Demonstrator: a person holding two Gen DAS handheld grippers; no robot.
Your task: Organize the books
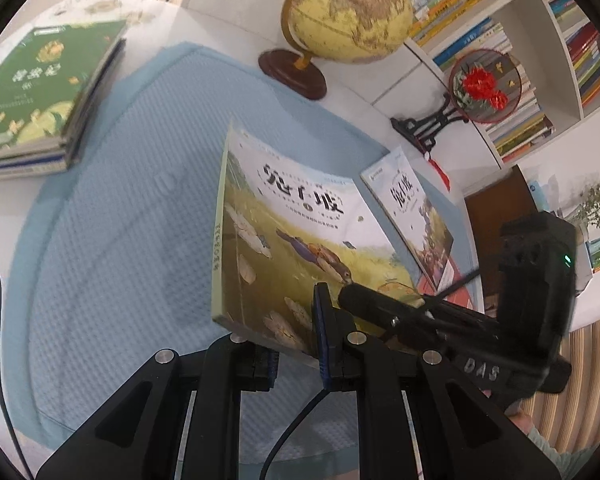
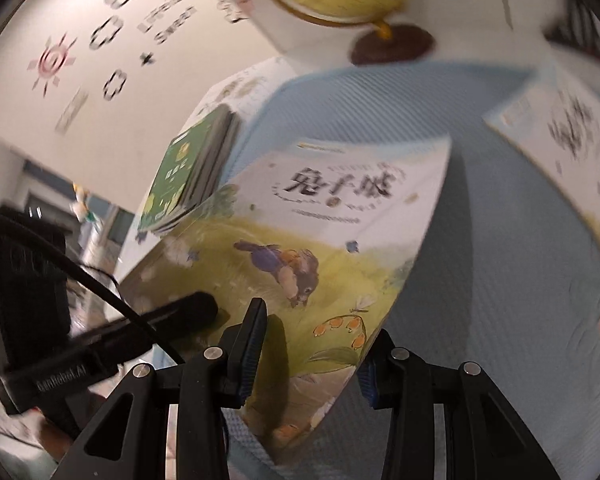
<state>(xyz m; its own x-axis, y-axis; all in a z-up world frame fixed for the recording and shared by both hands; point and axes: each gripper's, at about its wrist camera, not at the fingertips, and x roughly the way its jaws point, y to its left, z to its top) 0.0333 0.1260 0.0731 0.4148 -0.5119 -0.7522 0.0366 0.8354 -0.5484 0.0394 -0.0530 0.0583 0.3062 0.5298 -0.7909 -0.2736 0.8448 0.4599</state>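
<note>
A rabbit picture book (image 1: 296, 240) (image 2: 324, 240) with a yellow-green meadow cover hangs tilted above the blue mat (image 1: 120, 200). My left gripper (image 1: 296, 352) is shut on its near bottom edge. My right gripper (image 2: 310, 360) is closed across the book's lower corner, one finger (image 2: 254, 332) on the cover and the other under the right edge. In the left wrist view the right gripper's finger (image 1: 364, 300) rests on the cover. A second book of the same series (image 1: 412, 216) (image 2: 560, 128) lies flat at the mat's right side. A stack of green books (image 1: 40, 92) (image 2: 188, 172) sits at the left.
A globe (image 1: 348, 12) on a brown base (image 2: 392, 44) stands behind the mat. A round fan ornament with red flowers (image 1: 484, 88) stands before a white bookshelf (image 1: 540, 40) full of books. A person's sleeve (image 1: 548, 448) shows at lower right.
</note>
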